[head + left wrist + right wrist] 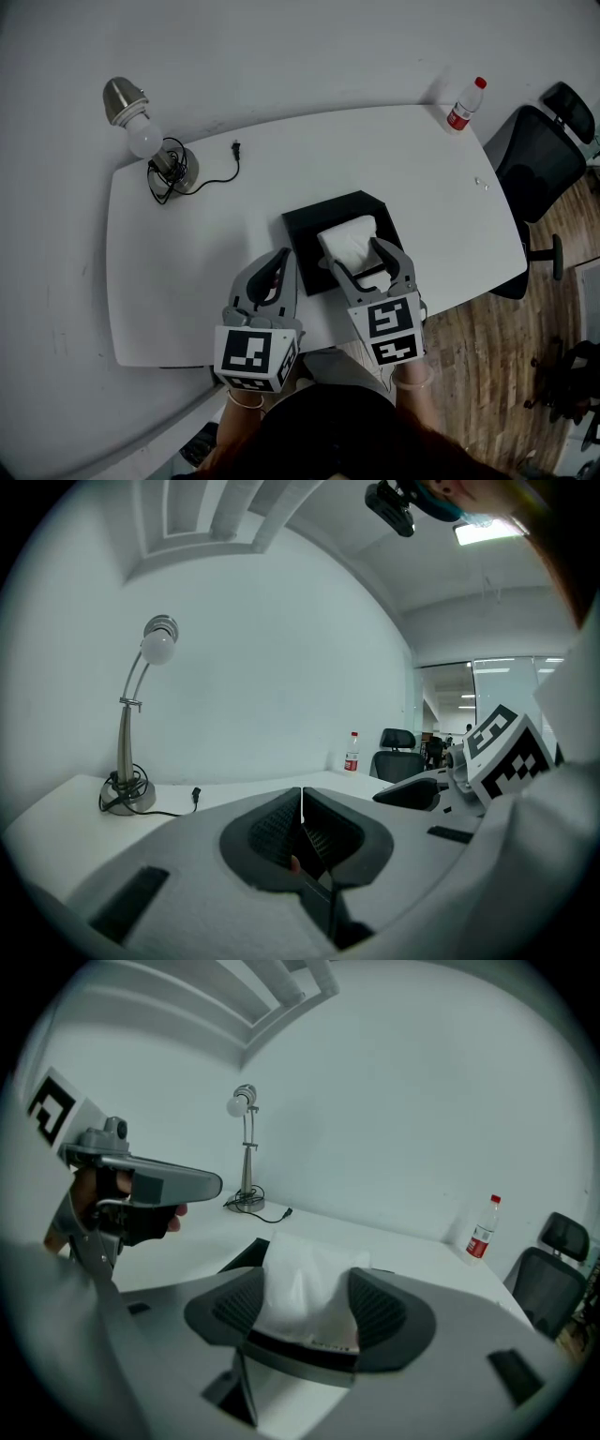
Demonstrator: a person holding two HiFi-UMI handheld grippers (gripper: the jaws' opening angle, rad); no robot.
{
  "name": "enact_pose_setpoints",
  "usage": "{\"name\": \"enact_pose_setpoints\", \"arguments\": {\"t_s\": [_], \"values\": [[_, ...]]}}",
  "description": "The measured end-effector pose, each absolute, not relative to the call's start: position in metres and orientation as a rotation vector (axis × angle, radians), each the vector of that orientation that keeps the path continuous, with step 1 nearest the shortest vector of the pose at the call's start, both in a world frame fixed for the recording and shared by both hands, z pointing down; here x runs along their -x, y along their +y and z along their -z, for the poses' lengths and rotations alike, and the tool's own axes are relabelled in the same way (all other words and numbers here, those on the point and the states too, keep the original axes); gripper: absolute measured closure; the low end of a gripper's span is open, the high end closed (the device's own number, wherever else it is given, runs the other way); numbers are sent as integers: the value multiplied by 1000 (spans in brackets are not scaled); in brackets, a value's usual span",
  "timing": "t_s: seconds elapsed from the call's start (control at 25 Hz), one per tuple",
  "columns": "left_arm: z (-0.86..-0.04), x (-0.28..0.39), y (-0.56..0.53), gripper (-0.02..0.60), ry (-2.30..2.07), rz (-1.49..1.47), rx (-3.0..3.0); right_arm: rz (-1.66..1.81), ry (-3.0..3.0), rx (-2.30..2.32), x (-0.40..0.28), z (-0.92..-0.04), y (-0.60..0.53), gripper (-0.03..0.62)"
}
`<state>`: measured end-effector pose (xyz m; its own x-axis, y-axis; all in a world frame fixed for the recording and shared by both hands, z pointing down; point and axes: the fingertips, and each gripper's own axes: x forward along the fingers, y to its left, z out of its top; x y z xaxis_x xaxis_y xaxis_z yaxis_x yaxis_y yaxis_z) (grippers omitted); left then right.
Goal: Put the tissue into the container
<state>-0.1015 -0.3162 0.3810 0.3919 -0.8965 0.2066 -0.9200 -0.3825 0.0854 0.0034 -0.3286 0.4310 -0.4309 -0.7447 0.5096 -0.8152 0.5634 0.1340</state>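
Observation:
A white tissue pack [349,240] sits between the jaws of my right gripper [354,255], which is shut on it. The pack is over the black container [305,228] in the middle of the white table [187,281]; whether it touches the container's floor is hidden. In the right gripper view the pack [305,1283] fills the gap between the ribbed pads, with the container's edge [242,1255] behind it. My left gripper [281,255] hovers just left of the container, shut on nothing. Its jaws [301,803] meet in a thin line.
A desk lamp [141,131] with a loose cord and plug [235,147] stands at the table's far left. A red-capped bottle [464,105] is at the far right corner. A black office chair [539,159] stands right of the table.

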Motion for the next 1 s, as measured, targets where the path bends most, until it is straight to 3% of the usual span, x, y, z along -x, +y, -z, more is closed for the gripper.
{"name": "enact_pose_setpoints", "arguments": {"t_s": [1.0], "values": [[-395,105,-328,554,-1635,-207,-2416,-264,-2157,-1142,-2,-466,-343,290]]}}
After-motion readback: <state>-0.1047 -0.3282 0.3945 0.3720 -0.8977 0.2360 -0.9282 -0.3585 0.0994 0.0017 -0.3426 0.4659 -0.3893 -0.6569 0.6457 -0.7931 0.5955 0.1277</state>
